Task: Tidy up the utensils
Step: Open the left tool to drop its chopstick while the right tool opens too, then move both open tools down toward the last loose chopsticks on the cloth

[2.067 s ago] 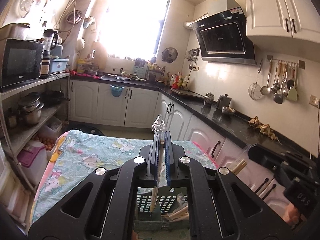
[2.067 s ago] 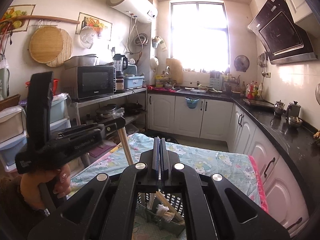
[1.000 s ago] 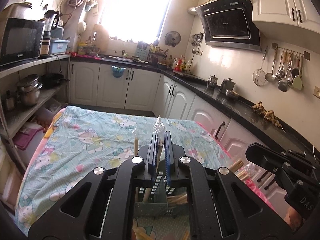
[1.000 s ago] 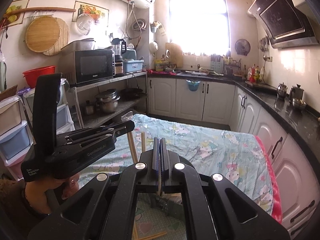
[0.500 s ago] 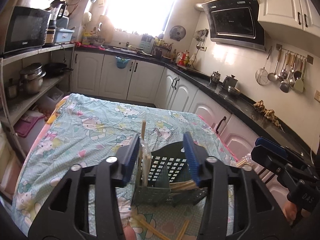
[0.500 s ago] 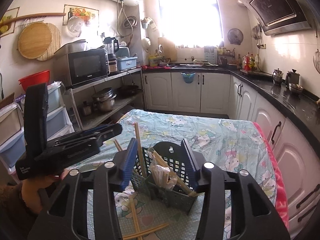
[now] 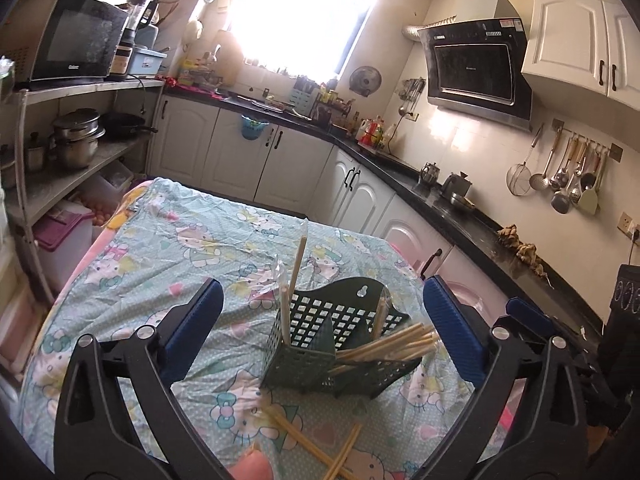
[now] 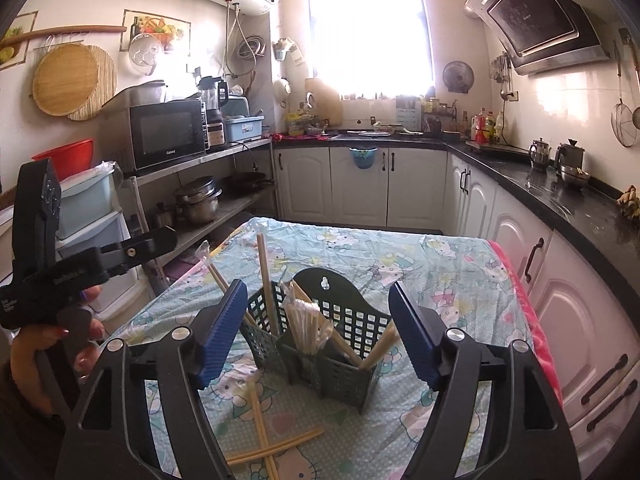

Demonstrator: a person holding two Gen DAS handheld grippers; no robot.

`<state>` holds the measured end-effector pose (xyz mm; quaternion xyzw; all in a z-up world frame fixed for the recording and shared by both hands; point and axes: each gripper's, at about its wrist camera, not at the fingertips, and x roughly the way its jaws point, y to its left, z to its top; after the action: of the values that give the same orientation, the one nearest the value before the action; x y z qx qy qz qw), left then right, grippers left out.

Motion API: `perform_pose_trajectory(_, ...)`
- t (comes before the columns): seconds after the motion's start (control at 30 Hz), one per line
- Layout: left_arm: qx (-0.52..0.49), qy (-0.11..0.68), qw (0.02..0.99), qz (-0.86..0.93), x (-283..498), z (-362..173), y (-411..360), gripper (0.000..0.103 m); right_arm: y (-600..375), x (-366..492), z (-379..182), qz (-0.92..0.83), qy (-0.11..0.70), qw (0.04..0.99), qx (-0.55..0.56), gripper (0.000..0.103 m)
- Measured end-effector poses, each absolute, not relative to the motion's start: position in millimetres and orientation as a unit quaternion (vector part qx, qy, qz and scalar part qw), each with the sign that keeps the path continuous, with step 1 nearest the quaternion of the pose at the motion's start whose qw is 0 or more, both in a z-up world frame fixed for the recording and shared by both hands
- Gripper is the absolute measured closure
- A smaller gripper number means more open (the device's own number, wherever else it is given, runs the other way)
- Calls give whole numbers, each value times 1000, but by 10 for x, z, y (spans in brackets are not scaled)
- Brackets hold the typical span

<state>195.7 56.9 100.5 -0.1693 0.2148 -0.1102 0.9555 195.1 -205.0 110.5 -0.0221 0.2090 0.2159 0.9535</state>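
Observation:
A dark green slotted utensil basket (image 7: 328, 344) (image 8: 332, 344) stands on the table with the cartoon-print cloth (image 7: 168, 264) (image 8: 440, 276). Wooden chopsticks stand in its left compartment (image 7: 294, 276) (image 8: 266, 280) and lean out of its right one (image 7: 388, 346); wrapped ones fill the middle (image 8: 306, 322). Several loose chopsticks (image 7: 316, 446) (image 8: 268, 440) lie crossed on the cloth in front. My left gripper (image 7: 320, 332) is open and empty above the basket. My right gripper (image 8: 316, 332) is open and empty too, with the basket between its fingers in view.
The left hand and its gripper body (image 8: 60, 268) show at the left in the right wrist view. Shelves with a microwave (image 8: 168, 136) and pots stand left of the table. White cabinets and a black counter (image 7: 460, 216) run along the back and right.
Both grippers, which were shut on chopsticks, have opened wide and let them go into the basket. Both have drawn back and now look down on the basket.

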Motion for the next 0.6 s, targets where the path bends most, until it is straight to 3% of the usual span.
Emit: perform_pose_trajectory(0.6,-169,231,951,-117,1631,882,546,11,-2092,1668,994,218,216,951,-28,25)
